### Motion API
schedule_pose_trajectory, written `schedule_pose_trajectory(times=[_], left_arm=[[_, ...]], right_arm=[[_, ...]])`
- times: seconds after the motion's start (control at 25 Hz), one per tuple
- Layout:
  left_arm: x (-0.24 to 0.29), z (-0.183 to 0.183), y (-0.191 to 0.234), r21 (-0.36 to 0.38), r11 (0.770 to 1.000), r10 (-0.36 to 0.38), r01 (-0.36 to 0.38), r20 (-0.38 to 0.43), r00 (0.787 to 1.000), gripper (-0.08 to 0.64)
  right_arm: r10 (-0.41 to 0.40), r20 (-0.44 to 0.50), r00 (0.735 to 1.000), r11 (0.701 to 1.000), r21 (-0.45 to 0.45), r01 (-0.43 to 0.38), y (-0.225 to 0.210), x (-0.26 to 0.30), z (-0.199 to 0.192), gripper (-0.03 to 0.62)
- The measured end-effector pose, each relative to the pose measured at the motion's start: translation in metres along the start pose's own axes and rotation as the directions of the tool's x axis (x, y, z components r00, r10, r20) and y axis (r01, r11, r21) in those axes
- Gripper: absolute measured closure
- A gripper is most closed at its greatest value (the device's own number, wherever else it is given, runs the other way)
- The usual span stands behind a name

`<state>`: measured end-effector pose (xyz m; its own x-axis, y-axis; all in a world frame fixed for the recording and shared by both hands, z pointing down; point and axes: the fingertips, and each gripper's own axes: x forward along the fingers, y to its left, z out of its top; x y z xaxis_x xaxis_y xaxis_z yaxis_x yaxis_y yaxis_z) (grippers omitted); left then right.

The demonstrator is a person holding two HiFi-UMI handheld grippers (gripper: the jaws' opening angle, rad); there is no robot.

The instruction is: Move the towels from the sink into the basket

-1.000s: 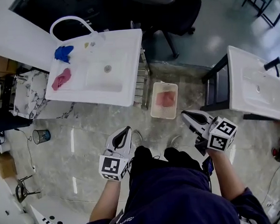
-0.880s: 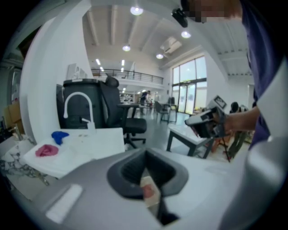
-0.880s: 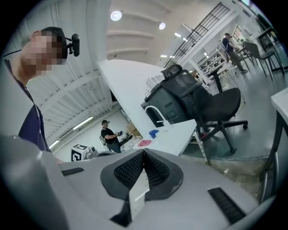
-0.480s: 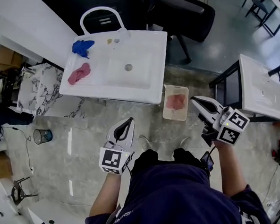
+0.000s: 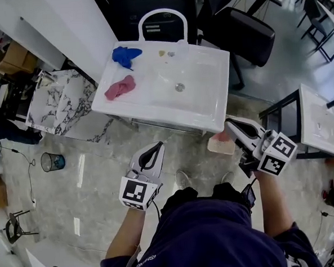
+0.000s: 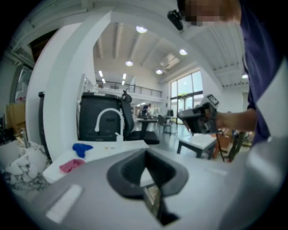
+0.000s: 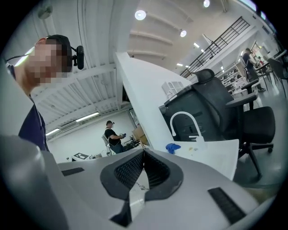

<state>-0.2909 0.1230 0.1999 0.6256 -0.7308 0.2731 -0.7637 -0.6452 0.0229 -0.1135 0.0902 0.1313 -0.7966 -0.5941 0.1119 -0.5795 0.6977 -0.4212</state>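
Both grippers empty, held short of the white rectangular sink [image 5: 170, 96]. Left gripper [image 5: 156, 146]: jaws together, nothing between them. Right gripper [image 5: 230, 123]: likewise closed on nothing, its tip just beside the sink's near right corner. Two towels are left, both on the flat ledge at the sink's left and not in the bowl. The crumpled blue towel [image 5: 125, 55] is at the far left, near the white arched faucet [image 5: 162, 14]. The crumpled pink towel [image 5: 121, 88] is nearer, well apart from either gripper. The cream plastic basket [image 5: 218, 146] sits on the floor at the near right, mostly hidden under the sink rim and behind the right gripper.

Risks, as judged:
1. A gripper that arrives closed would shove a towel along the ledge instead of taking it.
2. A pinch on one loose fold may slip, dropping the cloth on the floor mid-carry.
3. The reach for the blue towel passes close to the faucet, so a knock is likely.
4. With the basket half hidden, a release could miss it.
5. The right gripper could clip the sink corner.
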Motion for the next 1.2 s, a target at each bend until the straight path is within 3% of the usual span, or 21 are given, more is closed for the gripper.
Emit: schedule_pose_trajectory(times=[0.36,0.68,0.92,1.2], left_arm=[[-0.009,0.015,0.049,-0.009,0.999,0.047,-0.047,0.041,0.998,0.557],[0.012,0.027,0.096,-0.002,0.993,0.122,-0.122,0.027,0.992,0.557],[0.046,0.038,0.133,0.002,0.985,0.174,-0.174,0.003,0.985,0.557],[0.080,0.045,0.152,-0.006,0.980,0.199,-0.200,-0.019,0.980,0.557]], right_arm=[[0.094,-0.048,0.994,0.994,-0.041,-0.096,0.024,0.080,0.010,0.584],[0.101,-0.054,0.993,0.985,-0.136,-0.108,0.008,0.138,0.028,0.584],[0.204,-0.079,0.976,0.972,-0.103,-0.212,-0.006,0.177,0.035,0.584],[0.254,-0.103,0.962,0.963,-0.071,-0.261,-0.031,0.201,0.040,0.583]])
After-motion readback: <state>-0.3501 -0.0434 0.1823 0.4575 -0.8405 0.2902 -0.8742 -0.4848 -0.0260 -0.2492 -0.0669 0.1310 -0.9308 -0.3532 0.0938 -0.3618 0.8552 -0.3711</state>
